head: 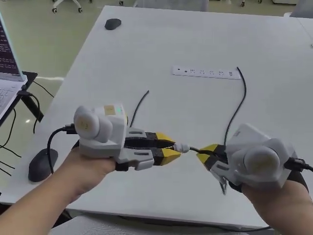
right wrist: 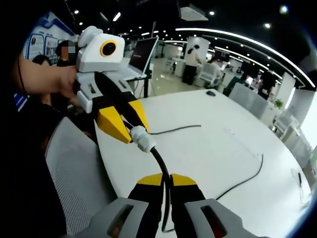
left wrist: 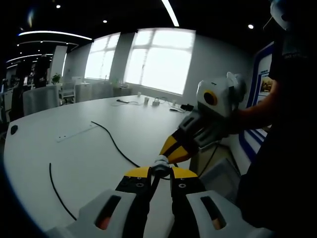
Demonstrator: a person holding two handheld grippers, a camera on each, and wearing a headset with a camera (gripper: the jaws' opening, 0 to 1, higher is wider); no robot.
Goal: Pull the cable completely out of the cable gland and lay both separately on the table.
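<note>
Two grippers: left gripper [head: 168, 148] clamped on cable gland [head: 182, 147]; right gripper [head: 206, 152] clamped on cable [head: 235, 112], just past the gland.
Axis: cable runs straight from tip to tip.
Pull, judged: right gripper away, along that axis.
Room: open table [head: 195, 39] ahead; near edge beneath both.

White table [head: 195, 39] carries a white power strip [head: 206, 73] lying flat, a black cable [head: 238, 105] running from beside the strip's right end toward the near edge, a second thin black cable [head: 138, 108] left of and nearer than the strip, and a dark mouse [head: 113, 23] well to the strip's left, by the far corner.
</note>
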